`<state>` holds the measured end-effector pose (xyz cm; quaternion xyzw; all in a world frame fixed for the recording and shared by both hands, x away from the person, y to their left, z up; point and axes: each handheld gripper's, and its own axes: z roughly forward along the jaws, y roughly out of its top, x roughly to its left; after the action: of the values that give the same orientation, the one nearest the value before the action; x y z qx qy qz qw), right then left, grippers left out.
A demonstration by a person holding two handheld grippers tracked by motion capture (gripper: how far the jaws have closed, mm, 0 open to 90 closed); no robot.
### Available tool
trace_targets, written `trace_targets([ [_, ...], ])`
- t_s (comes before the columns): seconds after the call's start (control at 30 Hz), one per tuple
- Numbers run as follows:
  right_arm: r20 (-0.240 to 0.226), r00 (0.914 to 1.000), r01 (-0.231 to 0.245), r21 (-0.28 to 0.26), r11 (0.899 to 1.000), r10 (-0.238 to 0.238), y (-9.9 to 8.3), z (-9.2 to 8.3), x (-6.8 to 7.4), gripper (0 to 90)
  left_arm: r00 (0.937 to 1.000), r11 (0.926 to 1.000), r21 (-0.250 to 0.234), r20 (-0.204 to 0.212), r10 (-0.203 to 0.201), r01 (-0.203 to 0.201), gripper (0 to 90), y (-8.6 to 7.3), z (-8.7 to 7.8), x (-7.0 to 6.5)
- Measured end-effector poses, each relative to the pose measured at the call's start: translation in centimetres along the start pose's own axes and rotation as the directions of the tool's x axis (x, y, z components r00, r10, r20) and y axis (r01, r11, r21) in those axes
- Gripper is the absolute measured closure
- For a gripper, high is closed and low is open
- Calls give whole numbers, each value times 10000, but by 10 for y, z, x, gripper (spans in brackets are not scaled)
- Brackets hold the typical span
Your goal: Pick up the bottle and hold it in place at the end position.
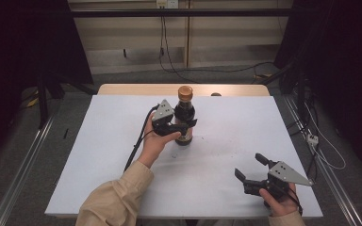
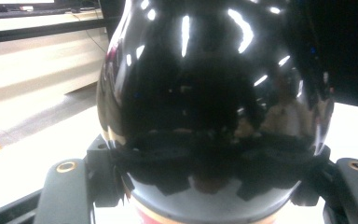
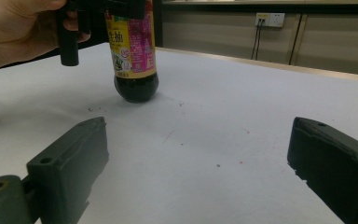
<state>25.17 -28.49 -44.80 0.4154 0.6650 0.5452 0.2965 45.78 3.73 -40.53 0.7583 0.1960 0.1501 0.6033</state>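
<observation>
A: What's going on with the dark sauce bottle [image 1: 185, 115]?

B: It's standing upright just past the white table's [image 1: 99, 155] centre, toward twelve o'clock. The left gripper [image 1: 181, 126] is clamping its body from nine o'clock, hand level.

A: And the right gripper [image 1: 250, 167]?

B: It's hovering at five o'clock, jaws spread, grasping nothing. I'd guess a lift or cap twist is coming next, needing a steady hold.
</observation>
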Motion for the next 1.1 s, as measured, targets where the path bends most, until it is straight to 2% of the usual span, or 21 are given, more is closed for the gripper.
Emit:
trace_targets([
  [0.13, -28, 10000, -54, -10, 10000, 54, 0, 0, 0, 47, 9999, 9999, 67, 18, 139, -139, 301, 0, 4, 0],
  [0.17, -28, 10000, -54, -10, 10000, 54, 0, 0, 0, 47, 10000, 10000, 2, 40, 44, -44, 299, 0, 5, -1],
  [0.33, -31, 10000, -14, -14, 10000, 14, 0, 0, 0, 47, 9999, 9999, 54, 65, 107, -107, 296, -2, 7, 1],
  [0.37, -49, 10000, -34, -20, 10000, 34, 0, 0, 0, 47, 9998, 9997, 154, 57, 210, -211, 296, -2, 7, 3],
  [0.43, -57, 10000, -19, -26, 10000, 19, 0, 0, 0, 47, 10000, 10000, 38, 60, 57, -58, 296, -2, 9, 3],
  [0.5, -81, 9999, -79, -30, 10000, 78, 0, 0, 0, 47, 9999, 9998, 110, 69, 153, -153, 295, -2, 9, 4],
  [0.53, -81, 9999, -79, -30, 10000, 78, 0, 0, 0, 47, 10000, 10000, -13, 81, 29, -29, 295, -2, 10, 4],
  [0.63, -105, 9999, -17, -13, 10000, 17, 0, -1, -1, 47, 9999, 10000, -9, 124, 17, -17, 294, -2, 11, 4],
  [0.73, -92, 9999, -50, -32, 10000, 50, 0, -1, -1, 47, 9993, 9998, 100, 327, 162, -166, 294, -2, 10, 8],
  [0.83, -75, 9999, -83, -36, 10000, 83, 0, 0, 0, 47, 9988, 10000, -40, 484, -59, 61, 294, -3, 9, 11],
  [0.87, -75, 9999, -83, -36, 10000, 83, 0, 0, 0, 47, 9985, 9999, 52, 534, 99, -102, 294, -4, 8, 12],
  [1.0, -75, 10000, -31, 34, 10000, 31, -1, 0, 0, 47, 9958, 9994, 158, 860, 305, -320, 294, -2, 7, 13],
  [1.03, -64, 10000, -32, 34, 10000, 32, -1, 1, 0, 47, 9940, 9993, 156, 1045, 321, -339, 295, -3, 7, 14],
  [1.1, -49, 10000, -41, 38, 10000, 42, -1, 1, 0, 47, 9945, 9996, 129, 1023, 220, -235, 296, -3, 7, 15],
])
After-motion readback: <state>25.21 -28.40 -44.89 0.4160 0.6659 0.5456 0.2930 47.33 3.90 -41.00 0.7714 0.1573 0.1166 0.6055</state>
